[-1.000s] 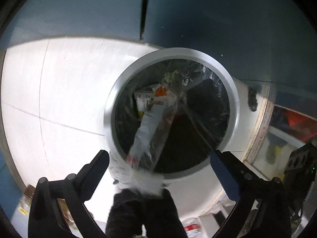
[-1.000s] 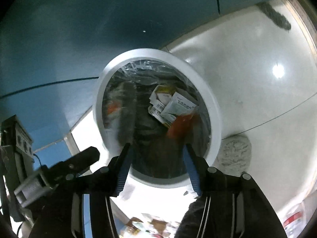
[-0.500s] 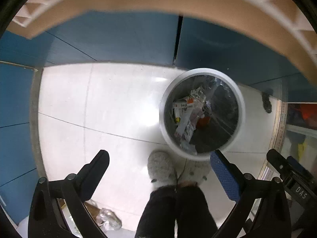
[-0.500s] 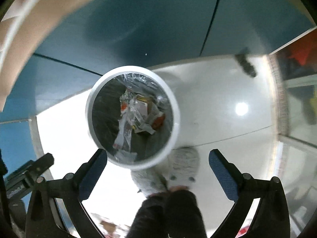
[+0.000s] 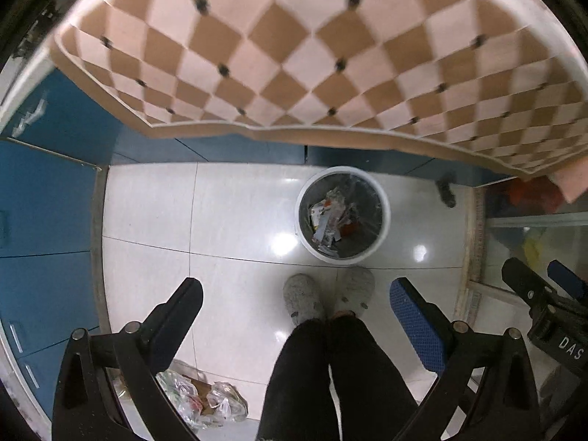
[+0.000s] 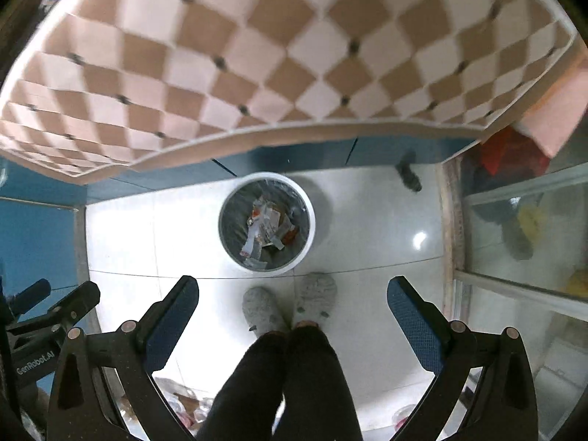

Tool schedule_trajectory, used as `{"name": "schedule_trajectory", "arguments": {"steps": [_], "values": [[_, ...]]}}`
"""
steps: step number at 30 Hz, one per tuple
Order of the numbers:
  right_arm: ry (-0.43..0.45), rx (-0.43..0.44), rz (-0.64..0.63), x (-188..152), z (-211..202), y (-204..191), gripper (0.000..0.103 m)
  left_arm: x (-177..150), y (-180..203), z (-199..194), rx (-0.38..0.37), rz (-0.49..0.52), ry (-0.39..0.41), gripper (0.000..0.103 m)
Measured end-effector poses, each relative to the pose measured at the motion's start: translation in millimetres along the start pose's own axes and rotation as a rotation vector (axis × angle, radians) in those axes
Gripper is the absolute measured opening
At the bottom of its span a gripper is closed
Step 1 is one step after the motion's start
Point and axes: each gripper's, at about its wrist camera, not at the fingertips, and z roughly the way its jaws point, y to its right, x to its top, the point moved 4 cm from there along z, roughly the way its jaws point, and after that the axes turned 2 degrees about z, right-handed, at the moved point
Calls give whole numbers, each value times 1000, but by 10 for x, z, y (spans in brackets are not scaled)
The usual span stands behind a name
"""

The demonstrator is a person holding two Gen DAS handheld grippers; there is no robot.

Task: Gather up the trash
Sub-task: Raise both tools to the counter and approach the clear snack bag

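**A:** Where is the trash?

**B:** Crumpled wrappers and paper scraps (image 5: 332,220) lie at the bottom of a round white trash bin (image 5: 382,198) lined with a clear bag. The bin stands on a glossy white tiled floor (image 5: 154,213), against dark blue cabinet fronts (image 5: 44,198). Both cameras look straight down on it from high above.

**A:** And the tools?

**B:** The left tool (image 5: 296,305) is spread wide with nothing between its fingers. The right tool (image 6: 293,303) has just been opening and is now fully apart, also empty. Between each pair of fingers you see the person's grey fuzzy slippers (image 6: 290,307) and dark trousers, toes just beside the bin.

**A:** Anything else nearby?

**B:** A counter with a tan and cream checked top (image 5: 294,44) overhangs the cabinets, above the bin. More litter, crinkled clear plastic (image 5: 205,400), sits on the floor behind the person's feet.

**A:** What could go wrong?

**B:** The leftover plastic is behind the person, so it could be missed. It is thin and slippery and may slide from the pads. Turning could also knock the bin with a slipper, or a tool against the counter edge.
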Motion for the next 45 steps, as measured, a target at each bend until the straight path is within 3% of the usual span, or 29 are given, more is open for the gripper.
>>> {"name": "schedule_trajectory", "arguments": {"steps": [8,14,20,23,25,30,33,37,42,45], "values": [[51,4,-42,-213,-1227,-71,103,-67,4,-971,-38,14,80,103],[114,73,12,-159,-1866,-96,103,246,-46,-1670,21,43,285,103],[212,183,108,357,-2349,-111,103,978,-70,-2067,34,-9,433,103],[258,209,128,786,-2508,-77,103,1467,-8,-2131,30,-25,441,103],[278,224,133,1147,-2564,-28,103,1745,-26,-2132,74,-46,449,103],[297,269,124,2235,-2419,93,103,2508,-44,-1784,217,-101,377,103],[265,293,91,2973,-2147,68,101,2851,-91,-1487,245,-154,300,103],[188,289,10,3891,-1606,-118,78,3258,-153,-1158,289,-217,220,103],[90,284,-101,4486,-972,-437,66,3520,-229,-860,324,-260,142,103],[39,254,-216,4563,-670,-694,35,3603,-215,-809,322,-268,114,103]]}}
